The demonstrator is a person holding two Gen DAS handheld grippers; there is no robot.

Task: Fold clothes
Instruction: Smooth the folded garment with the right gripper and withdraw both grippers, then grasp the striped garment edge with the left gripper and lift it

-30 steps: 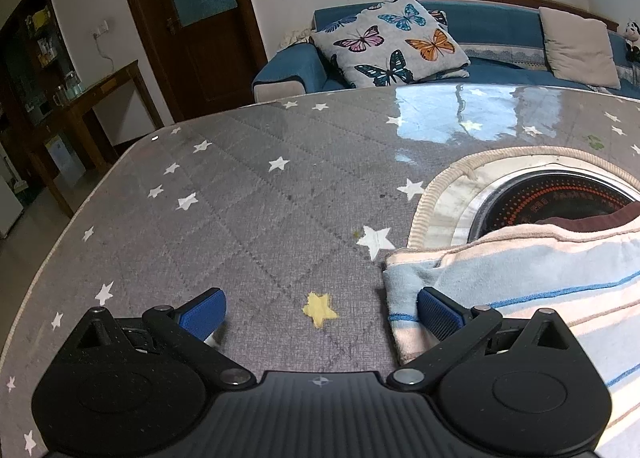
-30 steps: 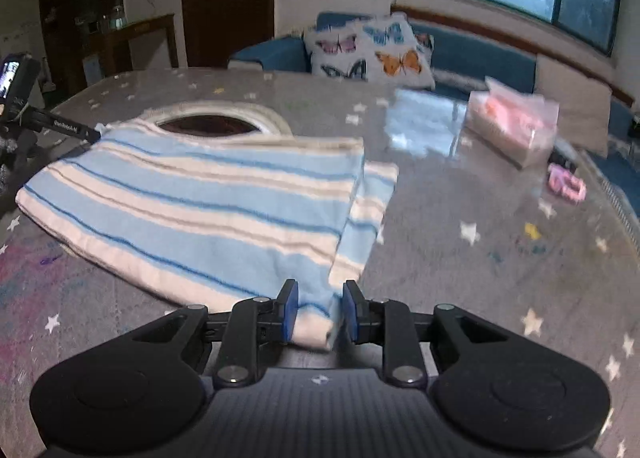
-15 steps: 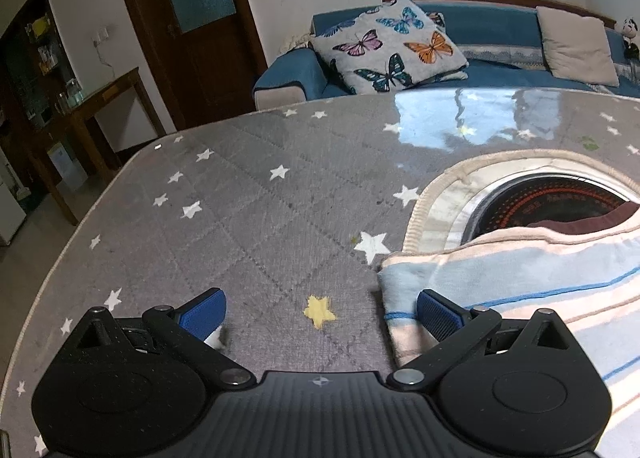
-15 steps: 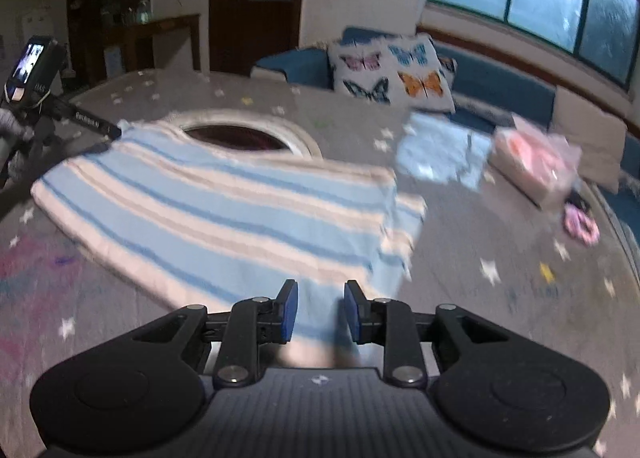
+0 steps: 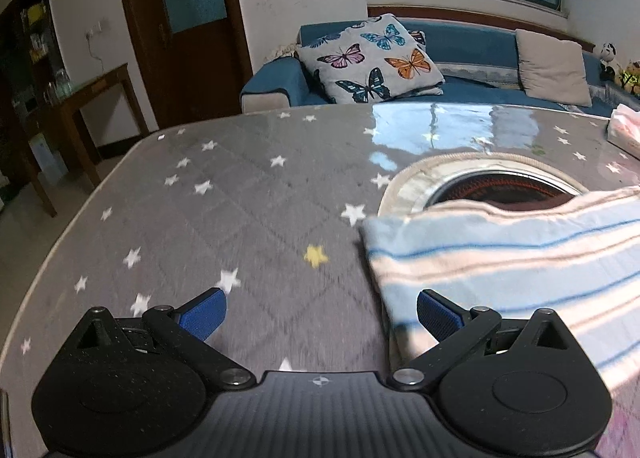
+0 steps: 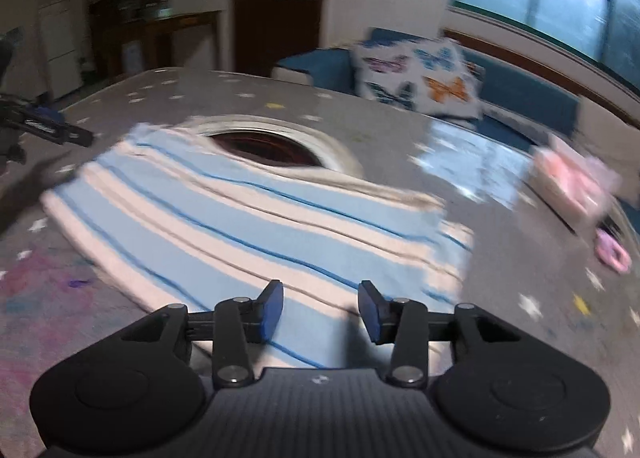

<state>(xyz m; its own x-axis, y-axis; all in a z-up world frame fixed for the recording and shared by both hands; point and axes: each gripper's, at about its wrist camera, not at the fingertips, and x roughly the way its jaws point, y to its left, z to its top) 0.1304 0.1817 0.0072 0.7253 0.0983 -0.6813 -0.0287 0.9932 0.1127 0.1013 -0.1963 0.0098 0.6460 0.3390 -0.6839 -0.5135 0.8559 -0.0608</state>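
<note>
A folded cloth with light blue, cream and thin dark blue stripes point(image 6: 256, 225) lies flat on the grey star-patterned table point(image 5: 224, 209). In the left wrist view its left end point(image 5: 500, 254) lies at the right. My left gripper point(image 5: 322, 312) is open and empty, raised above the table, with its right finger over the cloth's left edge. My right gripper point(image 6: 320, 308) is open and empty, held over the cloth's near edge. The left gripper also shows at the far left of the right wrist view point(image 6: 52, 129).
A round opening with a cream rim and a dark inside point(image 5: 504, 189) lies in the table behind the cloth. A pink tissue pack point(image 6: 572, 185) and a small pink object point(image 6: 612, 254) lie at the right. A blue sofa with cushions point(image 5: 380, 61) stands beyond the table.
My right gripper has opened, let go of the cloth's corner and risen and pulled back. My left gripper has lifted and pulled back a little, staying open.
</note>
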